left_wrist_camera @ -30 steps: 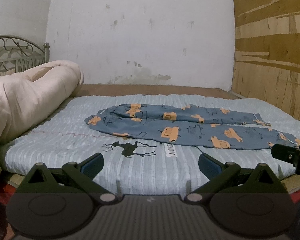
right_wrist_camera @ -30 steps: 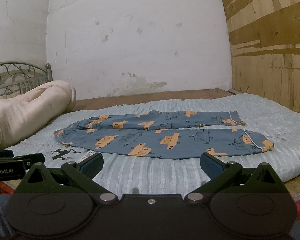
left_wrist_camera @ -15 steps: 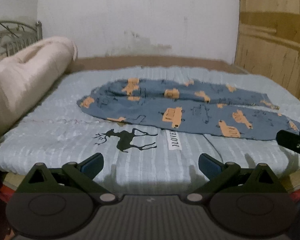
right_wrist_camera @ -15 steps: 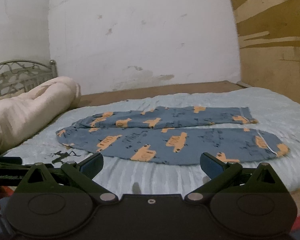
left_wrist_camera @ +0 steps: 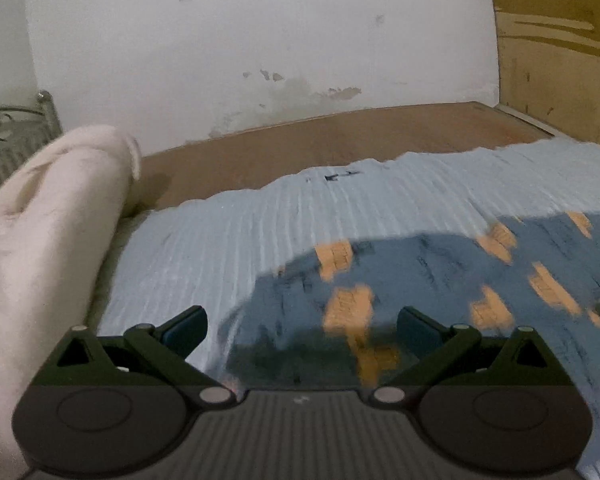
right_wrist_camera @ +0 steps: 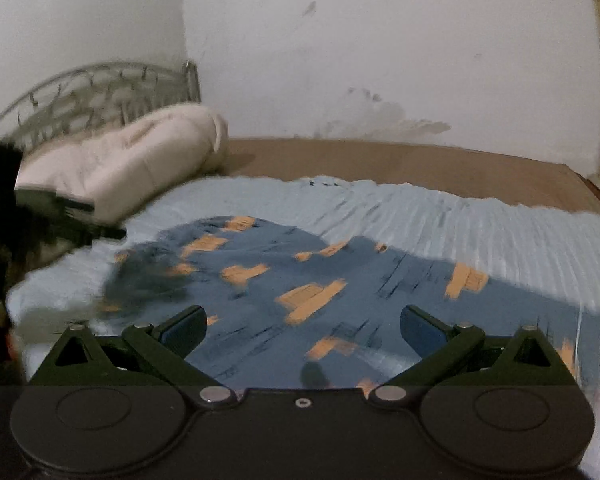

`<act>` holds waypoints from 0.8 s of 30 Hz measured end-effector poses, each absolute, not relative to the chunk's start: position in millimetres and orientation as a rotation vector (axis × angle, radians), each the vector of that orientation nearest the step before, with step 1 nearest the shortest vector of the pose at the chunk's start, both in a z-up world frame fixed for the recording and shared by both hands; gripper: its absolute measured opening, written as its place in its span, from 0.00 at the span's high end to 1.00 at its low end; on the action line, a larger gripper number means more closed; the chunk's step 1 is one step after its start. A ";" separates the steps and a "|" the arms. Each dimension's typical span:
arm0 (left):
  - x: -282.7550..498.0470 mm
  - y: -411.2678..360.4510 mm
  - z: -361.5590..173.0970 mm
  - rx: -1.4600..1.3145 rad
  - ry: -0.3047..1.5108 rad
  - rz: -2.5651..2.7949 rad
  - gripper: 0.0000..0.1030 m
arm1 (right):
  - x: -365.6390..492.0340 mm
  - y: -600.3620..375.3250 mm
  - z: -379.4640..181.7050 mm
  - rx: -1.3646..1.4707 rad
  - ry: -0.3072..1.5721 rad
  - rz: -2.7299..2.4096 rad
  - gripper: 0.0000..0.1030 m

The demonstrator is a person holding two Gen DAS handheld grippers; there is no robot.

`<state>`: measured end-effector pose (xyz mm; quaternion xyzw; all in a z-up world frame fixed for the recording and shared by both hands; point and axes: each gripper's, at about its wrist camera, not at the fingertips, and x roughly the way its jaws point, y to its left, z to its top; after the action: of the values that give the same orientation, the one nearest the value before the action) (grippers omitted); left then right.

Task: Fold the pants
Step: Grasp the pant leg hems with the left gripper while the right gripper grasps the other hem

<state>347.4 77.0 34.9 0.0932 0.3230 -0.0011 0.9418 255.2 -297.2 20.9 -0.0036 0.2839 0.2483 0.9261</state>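
Both your tools now sit much closer over the pants than a second ago.
Left tool point(left_wrist_camera: 302, 326) and right tool point(right_wrist_camera: 304, 324) gape wide, empty (frames blurred); the pants point(right_wrist_camera: 300, 280) lie flat on the bed point(right_wrist_camera: 460, 216) beneath them.

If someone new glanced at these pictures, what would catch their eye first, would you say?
Most striking are the blue pants with orange prints, spread on the pale blue striped sheet. The left gripper and the right gripper hang open just above them. A rolled cream quilt lies along the bed's left side.
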 end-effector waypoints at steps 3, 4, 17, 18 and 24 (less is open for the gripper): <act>408.4 90.0 26.3 0.215 0.651 -0.061 0.01 | 319.3 -307.0 14.8 -0.015 0.629 0.530 0.01; 428.8 91.6 22.1 0.239 0.648 -0.091 0.01 | 335.5 -308.6 11.4 -0.019 0.641 0.542 0.01; 530.6 64.2 -36.6 0.456 0.706 -0.434 0.01 | 479.6 -294.3 -42.1 -0.135 0.799 0.685 0.18; 532.9 63.6 -39.4 0.464 0.722 -0.438 0.01 | 482.6 -294.3 -44.8 -0.143 0.808 0.679 0.20; 549.8 70.9 -55.1 0.406 0.841 -0.459 0.19 | 488.8 -299.8 -54.9 -0.171 0.833 0.682 0.47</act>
<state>549.8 70.9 -55.1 0.1938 0.4019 -0.2192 0.8677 488.8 -299.8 -54.9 -0.0815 0.3961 0.3243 0.8551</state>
